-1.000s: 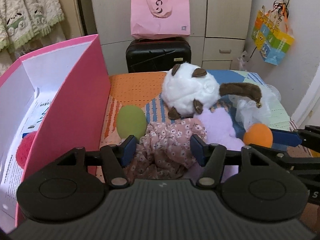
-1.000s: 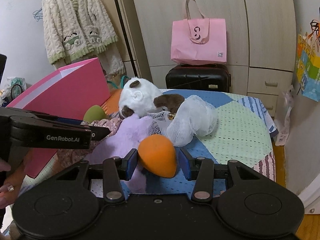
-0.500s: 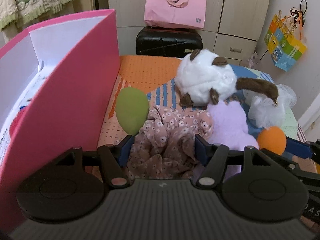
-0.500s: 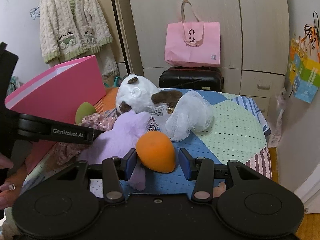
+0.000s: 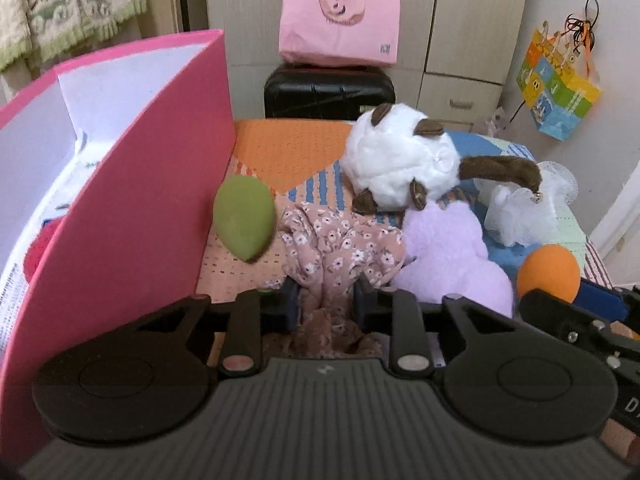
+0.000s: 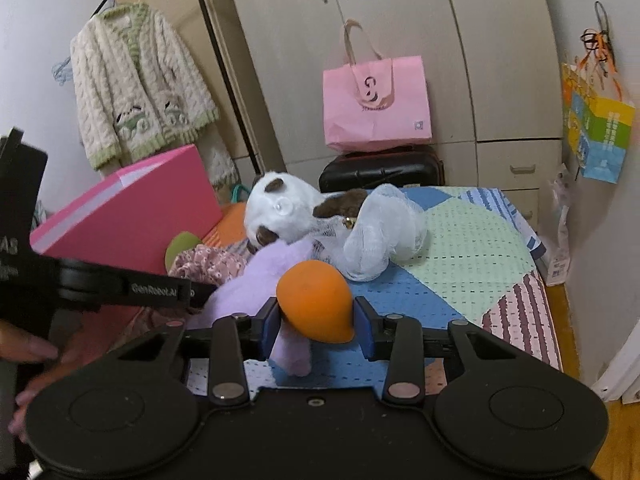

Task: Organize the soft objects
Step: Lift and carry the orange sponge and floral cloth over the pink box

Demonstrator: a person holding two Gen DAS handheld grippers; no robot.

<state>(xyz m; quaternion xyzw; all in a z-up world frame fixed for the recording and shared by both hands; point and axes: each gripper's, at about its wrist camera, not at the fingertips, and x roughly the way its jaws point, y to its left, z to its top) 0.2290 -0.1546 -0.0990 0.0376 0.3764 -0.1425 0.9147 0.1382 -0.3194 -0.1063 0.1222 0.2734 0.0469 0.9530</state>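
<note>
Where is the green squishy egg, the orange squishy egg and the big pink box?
green squishy egg [image 5: 244, 220], left wrist view, middle of its rounded body.
orange squishy egg [image 6: 314, 300], right wrist view, middle of its front.
big pink box [image 5: 132, 232], left wrist view, its pink outer side wall.

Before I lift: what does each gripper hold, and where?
Left gripper: floral cloth, pinched at its near bunched edge. Right gripper: orange sponge, across its sides.

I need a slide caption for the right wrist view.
Right gripper shut on the orange sponge over the quilt.
</note>
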